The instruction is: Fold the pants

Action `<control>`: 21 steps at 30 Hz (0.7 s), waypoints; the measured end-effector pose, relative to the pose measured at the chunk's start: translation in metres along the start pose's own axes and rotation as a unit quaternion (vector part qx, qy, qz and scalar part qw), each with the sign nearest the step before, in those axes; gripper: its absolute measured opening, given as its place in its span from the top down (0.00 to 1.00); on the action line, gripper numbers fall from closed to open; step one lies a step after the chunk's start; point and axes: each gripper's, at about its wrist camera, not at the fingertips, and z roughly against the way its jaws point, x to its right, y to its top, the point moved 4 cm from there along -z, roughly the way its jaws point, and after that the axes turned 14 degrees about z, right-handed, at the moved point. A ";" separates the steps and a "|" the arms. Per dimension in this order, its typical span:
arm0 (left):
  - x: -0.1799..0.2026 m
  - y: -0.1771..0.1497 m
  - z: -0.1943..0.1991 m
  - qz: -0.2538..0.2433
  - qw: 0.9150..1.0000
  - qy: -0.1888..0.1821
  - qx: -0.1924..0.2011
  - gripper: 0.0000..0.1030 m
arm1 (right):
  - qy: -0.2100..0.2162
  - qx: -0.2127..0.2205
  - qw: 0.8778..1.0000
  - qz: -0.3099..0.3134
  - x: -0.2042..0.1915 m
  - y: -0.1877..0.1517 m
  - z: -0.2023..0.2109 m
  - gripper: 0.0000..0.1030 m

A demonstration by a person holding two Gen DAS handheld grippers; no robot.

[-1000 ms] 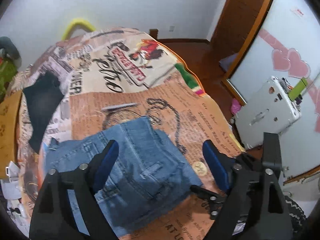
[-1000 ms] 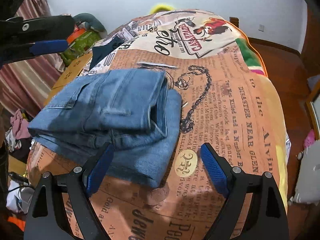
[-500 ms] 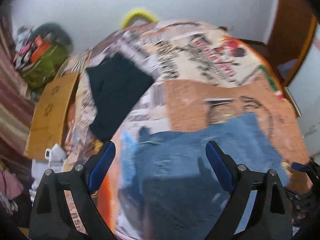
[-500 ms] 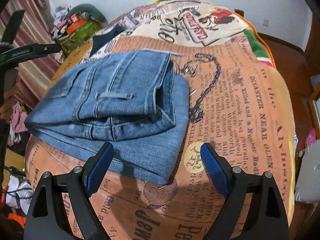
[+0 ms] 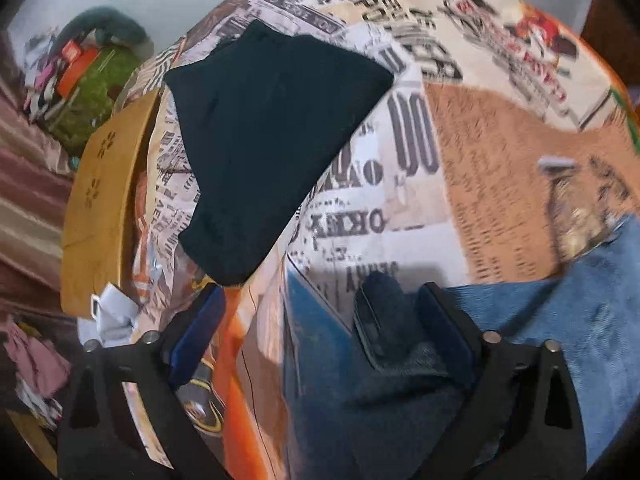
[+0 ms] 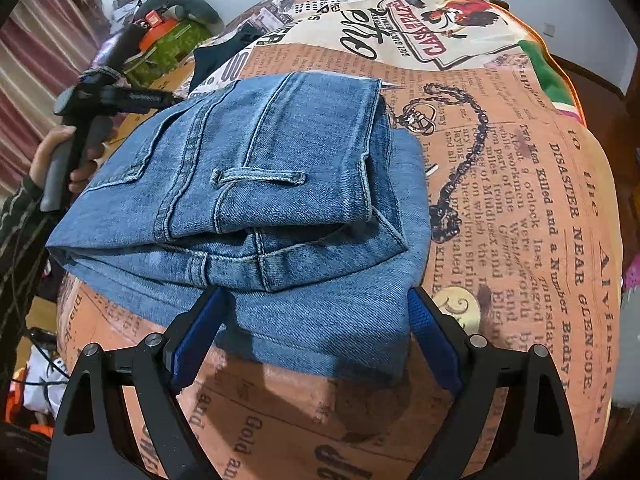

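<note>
Folded jeans on newsprint bedspread, unheld.

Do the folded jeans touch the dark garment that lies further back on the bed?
Apart. In the left wrist view a strip of printed bedcover shows plainly between the dark garment and the folded jeans.

Both grippers are pointing steeply down, left gripper jaws just widening, right gripper jaws gaping too.
</note>
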 end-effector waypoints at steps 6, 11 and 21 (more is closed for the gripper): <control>-0.029 -0.031 0.002 -0.027 0.999 -0.021 -0.001 0.02 | -0.013 0.001 1.000 0.003 0.003 0.013 -0.006 0.12; -0.082 -0.075 0.012 0.025 0.998 -0.051 -0.038 0.02 | -0.015 0.010 0.999 0.034 -0.005 0.042 -0.021 0.11; -0.118 -0.158 0.055 0.104 0.990 -0.090 -0.037 0.02 | -0.039 0.025 0.996 0.079 -0.022 0.047 0.000 0.13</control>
